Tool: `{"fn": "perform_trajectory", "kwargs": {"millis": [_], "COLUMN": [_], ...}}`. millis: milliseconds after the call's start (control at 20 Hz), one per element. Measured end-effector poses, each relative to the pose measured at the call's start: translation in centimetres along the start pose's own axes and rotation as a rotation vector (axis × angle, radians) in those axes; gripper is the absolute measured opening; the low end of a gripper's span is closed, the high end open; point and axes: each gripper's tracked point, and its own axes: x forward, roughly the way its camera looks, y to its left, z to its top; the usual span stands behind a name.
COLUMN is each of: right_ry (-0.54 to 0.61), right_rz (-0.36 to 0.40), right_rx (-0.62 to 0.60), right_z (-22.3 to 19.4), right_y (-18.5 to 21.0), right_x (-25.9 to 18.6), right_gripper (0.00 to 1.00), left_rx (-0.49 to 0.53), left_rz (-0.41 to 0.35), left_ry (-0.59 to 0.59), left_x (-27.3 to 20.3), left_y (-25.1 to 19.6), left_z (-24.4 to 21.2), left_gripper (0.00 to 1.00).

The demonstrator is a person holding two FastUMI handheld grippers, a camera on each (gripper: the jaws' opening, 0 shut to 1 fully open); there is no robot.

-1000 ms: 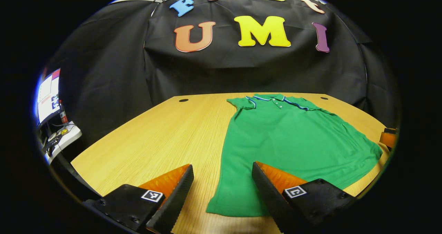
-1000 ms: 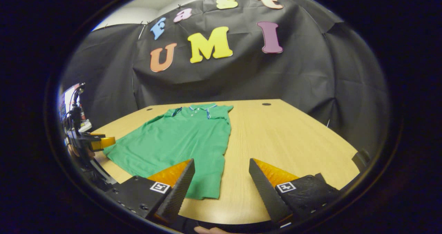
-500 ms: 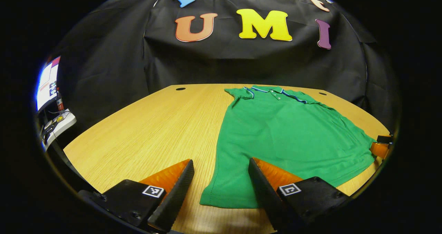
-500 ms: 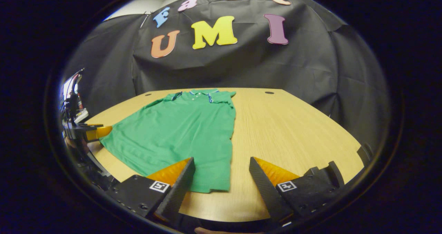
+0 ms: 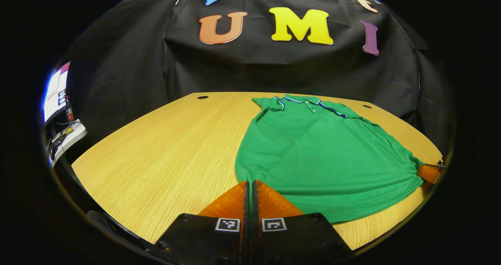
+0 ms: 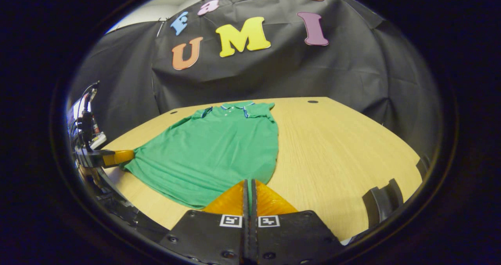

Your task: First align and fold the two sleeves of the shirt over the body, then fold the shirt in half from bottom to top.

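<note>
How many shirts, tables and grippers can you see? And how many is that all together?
Shirt: 1, green, lying on the table.
Table: 1, wooden.
Grippers: 2, the left gripper and the right gripper, each pinching a bottom corner of the shirt.
Total: 4

matt cloth shirt (image 5: 321, 151) (grained wood table (image 5: 164, 147))

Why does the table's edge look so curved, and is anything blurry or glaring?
Left gripper view: the fisheye lens bows the table edge; the shirt is sharp and evenly lit; a bright screen glares at the rim. Right gripper view: same bowing, soft glare on the table, rim things smeared.
</note>
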Motion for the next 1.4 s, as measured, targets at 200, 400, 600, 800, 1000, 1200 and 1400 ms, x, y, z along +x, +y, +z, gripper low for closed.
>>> {"fn": "perform_trajectory", "kwargs": {"millis": [200, 400, 600, 800, 1000, 1200, 1400], "right_ry": [-0.085, -0.189, -0.277, -0.35, -0.38, -0.415, -0.385], "right_rz": [0.015, 0.021, 0.003, 0.005, -0.01, -0.041, -0.103], "right_rx": [-0.049, -0.103, -0.134, -0.157, -0.177, -0.217, -0.229], "right_z": [3.1, 8.1, 14.0, 19.7, 25.6, 31.9, 35.6], "right_y": [-0.1, 0.5, 0.4, 0.6, 0.6, 0.6, -0.1], "right_x": [-1.4, -2.4, -1.0, 2.1, 5.9, 11.6, 18.9], "right_gripper": [0.0, 0.0, 0.0, 0.0, 0.0, 0.0, 0.0], "left_rx": [-0.021, 0.044, 0.081, 0.027, 0.021, 0.044, 0.047], "left_rz": [-0.018, -0.008, 0.005, -0.015, -0.069, -0.059, -0.089], "left_ry": [-0.056, -0.124, -0.183, -0.219, -0.281, -0.331, -0.352], "left_x": [-1.2, -1.6, -0.5, 2.3, 5.8, 11.5, 18.1], "left_y": [-0.1, -0.5, -0.9, -1.1, -1.9, -1.8, -3.0], "left_z": [2.1, 5.6, 10.0, 15.5, 22.3, 28.1, 32.1], "left_gripper": [0.07, 0.07, 0.06, 0.06, 0.07, 0.06, 0.06]}}
